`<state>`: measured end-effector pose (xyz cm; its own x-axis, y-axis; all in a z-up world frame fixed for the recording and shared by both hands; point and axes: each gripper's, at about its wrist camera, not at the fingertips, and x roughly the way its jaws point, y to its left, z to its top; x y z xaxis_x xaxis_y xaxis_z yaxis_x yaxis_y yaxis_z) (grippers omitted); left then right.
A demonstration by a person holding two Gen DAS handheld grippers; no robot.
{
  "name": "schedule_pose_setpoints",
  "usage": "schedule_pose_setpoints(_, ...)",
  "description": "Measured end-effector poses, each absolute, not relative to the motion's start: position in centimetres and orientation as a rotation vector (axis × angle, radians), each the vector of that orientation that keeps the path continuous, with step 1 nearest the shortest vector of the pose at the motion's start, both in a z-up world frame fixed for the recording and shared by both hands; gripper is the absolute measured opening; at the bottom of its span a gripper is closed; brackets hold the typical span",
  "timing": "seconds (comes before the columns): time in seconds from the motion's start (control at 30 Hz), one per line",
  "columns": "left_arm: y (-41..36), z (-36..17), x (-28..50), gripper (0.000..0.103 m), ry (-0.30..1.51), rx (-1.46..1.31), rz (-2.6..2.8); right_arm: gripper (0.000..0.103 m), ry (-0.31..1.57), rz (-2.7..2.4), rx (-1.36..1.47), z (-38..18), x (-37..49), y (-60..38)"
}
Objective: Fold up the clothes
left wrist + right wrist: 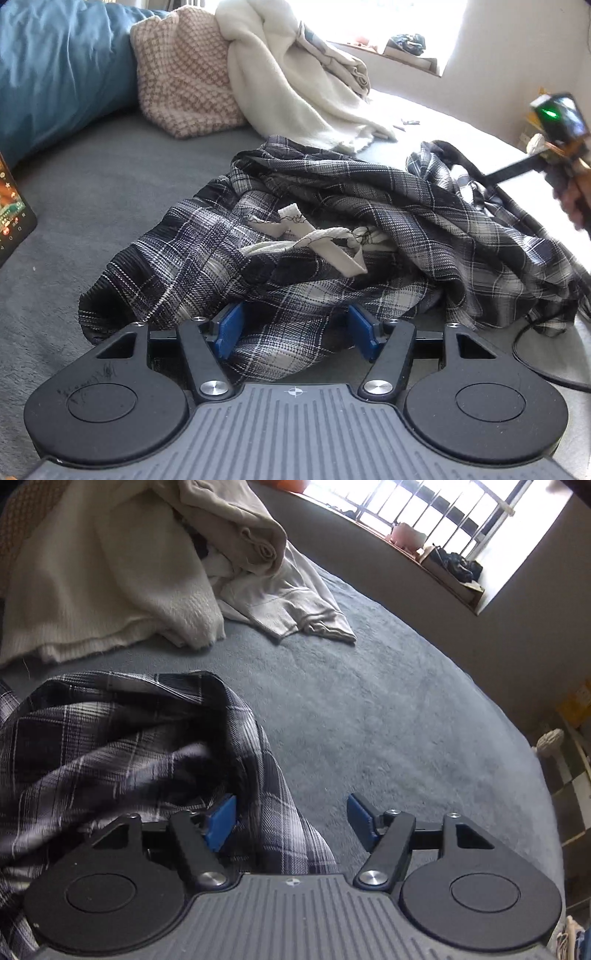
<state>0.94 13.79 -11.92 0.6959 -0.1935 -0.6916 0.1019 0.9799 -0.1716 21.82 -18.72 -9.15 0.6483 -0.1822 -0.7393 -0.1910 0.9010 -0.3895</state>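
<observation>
The plaid shirt point(332, 221) lies crumpled on the bed point(92, 192), in front of the cream blanket point(295, 85). Left gripper point(295, 334) and right gripper point(291, 821) both gape, fabric lying between their fingers.

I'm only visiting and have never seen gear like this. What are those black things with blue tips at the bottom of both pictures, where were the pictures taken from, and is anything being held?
There is no robot here: a person holds a hand tool with two fingers in each hand, and a small camera on each tool looks forward along those fingers. One picture comes from the left gripper, the other from the right gripper. The blue pieces are finger pads. Both grippers are open, so nothing is pinched yet, though cloth lies between each pair of fingers. On the grey bed cover lies a crumpled black and white plaid garment, the piece to be folded. Behind it sits a pile of cream clothes, and the left view also shows a checked cushion.
</observation>
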Motion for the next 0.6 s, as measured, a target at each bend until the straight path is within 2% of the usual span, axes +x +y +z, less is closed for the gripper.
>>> schedule_pose_setpoints(0.5, 14.3, -10.2, 0.0, 0.062, 0.74, -0.192, -0.132, 0.092, 0.817, 0.136, -0.002, -0.9, 7.1, -25.3)
schedule_pose_setpoints(0.6, 14.4, -9.6, -0.5, 0.062, 0.722, -0.193, -0.124, 0.095, 0.848, 0.22, -0.058, -1.7, 5.1, -23.5)
